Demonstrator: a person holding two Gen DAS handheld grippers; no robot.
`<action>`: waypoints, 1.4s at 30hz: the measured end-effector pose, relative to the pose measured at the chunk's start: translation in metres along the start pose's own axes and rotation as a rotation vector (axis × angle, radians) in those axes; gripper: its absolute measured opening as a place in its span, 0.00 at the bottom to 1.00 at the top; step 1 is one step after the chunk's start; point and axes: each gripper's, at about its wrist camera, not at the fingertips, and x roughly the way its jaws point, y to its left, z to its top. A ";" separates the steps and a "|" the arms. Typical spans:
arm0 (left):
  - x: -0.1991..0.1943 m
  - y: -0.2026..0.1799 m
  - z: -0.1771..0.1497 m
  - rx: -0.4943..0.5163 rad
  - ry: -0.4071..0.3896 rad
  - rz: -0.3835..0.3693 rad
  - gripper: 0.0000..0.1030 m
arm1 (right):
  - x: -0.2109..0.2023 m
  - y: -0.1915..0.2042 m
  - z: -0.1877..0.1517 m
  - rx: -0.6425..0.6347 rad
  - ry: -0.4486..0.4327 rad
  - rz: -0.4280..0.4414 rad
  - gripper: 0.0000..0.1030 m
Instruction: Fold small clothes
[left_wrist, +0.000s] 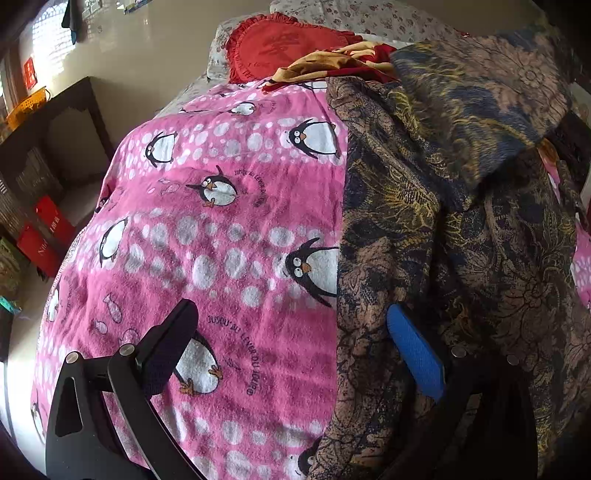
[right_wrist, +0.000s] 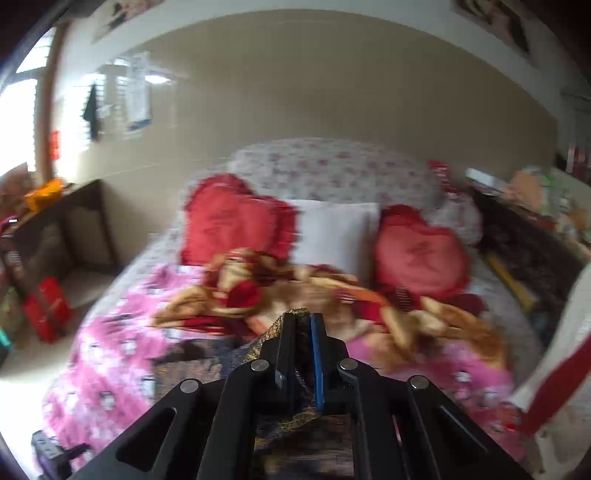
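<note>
Lying across the right side of the pink penguin blanket (left_wrist: 221, 258), the dark floral garment (left_wrist: 424, 240) had one edge pinched in the closed right gripper (right_wrist: 303, 325). The left gripper (left_wrist: 291, 339) hovered wide open and empty over the garment's left edge.

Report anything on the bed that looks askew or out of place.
The dark floral garment lies half-folded and rumpled on the pink penguin blanket, one flap doubled over unevenly. The right gripper pinches its edge; the left gripper is open over it. A crumpled red-and-gold blanket lies heaped near the heart pillows.
</note>
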 end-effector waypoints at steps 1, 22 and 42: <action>0.001 0.001 0.000 -0.003 0.002 0.002 1.00 | 0.008 -0.016 -0.004 0.019 0.029 -0.040 0.07; 0.005 0.012 -0.003 -0.058 0.008 -0.075 1.00 | 0.135 0.195 -0.076 -0.339 0.321 0.486 0.63; 0.004 0.115 0.003 -0.254 0.062 -0.128 0.41 | 0.186 0.279 -0.065 -0.033 0.411 0.726 0.00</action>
